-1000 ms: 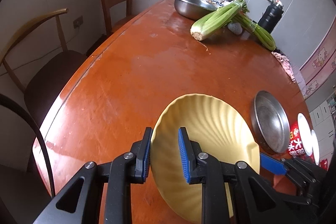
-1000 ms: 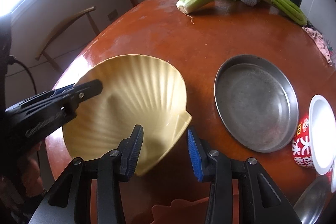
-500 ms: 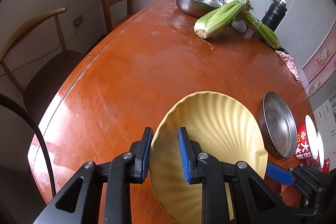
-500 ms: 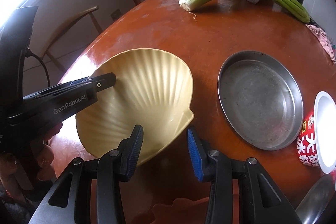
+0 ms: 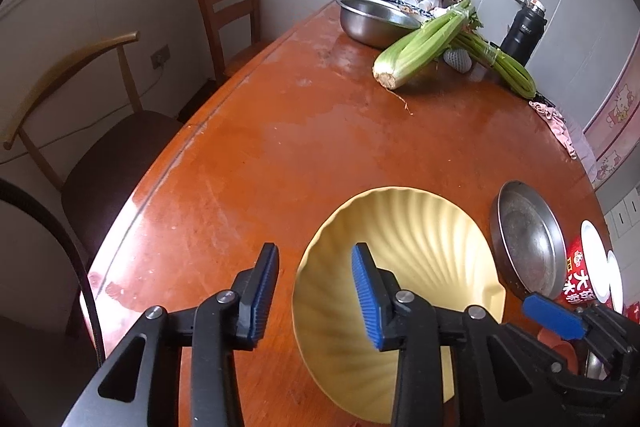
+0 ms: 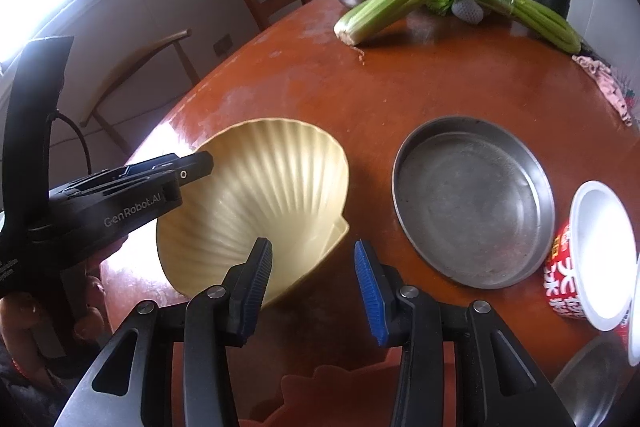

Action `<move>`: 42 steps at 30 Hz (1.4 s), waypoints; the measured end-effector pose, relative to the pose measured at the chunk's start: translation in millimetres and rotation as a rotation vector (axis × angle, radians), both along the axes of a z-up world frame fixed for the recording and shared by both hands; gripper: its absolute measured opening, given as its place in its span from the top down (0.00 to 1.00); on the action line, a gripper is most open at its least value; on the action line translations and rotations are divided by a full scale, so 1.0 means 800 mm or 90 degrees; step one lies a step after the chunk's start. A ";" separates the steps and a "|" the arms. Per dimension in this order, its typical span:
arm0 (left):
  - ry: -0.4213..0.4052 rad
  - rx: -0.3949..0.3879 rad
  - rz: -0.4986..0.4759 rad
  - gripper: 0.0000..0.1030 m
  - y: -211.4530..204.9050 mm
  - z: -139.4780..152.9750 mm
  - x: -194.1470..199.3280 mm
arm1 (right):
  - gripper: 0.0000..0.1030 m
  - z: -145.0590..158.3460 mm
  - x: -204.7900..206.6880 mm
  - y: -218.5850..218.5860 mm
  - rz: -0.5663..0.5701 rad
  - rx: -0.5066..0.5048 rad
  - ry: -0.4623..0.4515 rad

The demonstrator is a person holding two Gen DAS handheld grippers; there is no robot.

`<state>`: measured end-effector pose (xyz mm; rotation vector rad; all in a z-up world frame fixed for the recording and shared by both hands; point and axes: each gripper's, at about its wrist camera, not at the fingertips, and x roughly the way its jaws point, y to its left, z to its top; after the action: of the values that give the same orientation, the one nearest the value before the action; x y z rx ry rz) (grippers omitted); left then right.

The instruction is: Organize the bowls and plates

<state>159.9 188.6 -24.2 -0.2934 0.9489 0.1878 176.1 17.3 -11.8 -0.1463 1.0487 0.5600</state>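
Note:
A yellow shell-shaped plate (image 5: 404, 267) lies on the orange-brown table, also in the right wrist view (image 6: 264, 203). My left gripper (image 5: 316, 291) is open, its jaws apart around the plate's left rim, not clamped. My right gripper (image 6: 314, 285) is open at the plate's near right corner, not touching it. A round steel plate (image 6: 474, 199) lies to the right of the yellow plate, also seen in the left wrist view (image 5: 528, 239). A steel bowl (image 5: 376, 19) stands at the far end.
Celery bundles (image 5: 424, 43), a black flask (image 5: 524, 31) and a pink cloth (image 6: 608, 87) lie at the far side. A red instant-noodle cup with a white lid (image 6: 592, 259) stands right of the steel plate. Chairs (image 5: 228, 3) stand along the table's left edge.
My left gripper has opened and let go of the yellow plate's rim. The plate has come down from its tilt onto the table. My right gripper stayed open.

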 end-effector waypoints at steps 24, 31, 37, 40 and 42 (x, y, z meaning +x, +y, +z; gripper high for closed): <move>-0.037 0.024 -0.003 0.58 -0.073 0.063 -0.081 | 0.50 0.048 -0.030 -0.091 0.024 0.004 -0.066; -0.029 0.016 -0.020 0.58 -0.106 0.063 -0.109 | 0.50 0.043 -0.037 -0.119 0.050 -0.004 -0.062; -0.006 -0.003 -0.021 0.58 -0.130 0.050 -0.140 | 0.50 0.033 -0.043 -0.137 0.079 -0.028 -0.064; 0.013 -0.023 -0.024 0.58 -0.142 0.039 -0.153 | 0.50 0.025 -0.042 -0.140 0.095 -0.040 -0.059; 0.025 -0.026 -0.027 0.58 -0.150 0.034 -0.162 | 0.50 0.021 -0.042 -0.139 0.109 -0.046 -0.056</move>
<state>30.2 68.2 2.7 -0.3075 0.9983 0.1355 142.9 -94.1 4.7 -0.3246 0.9758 0.6650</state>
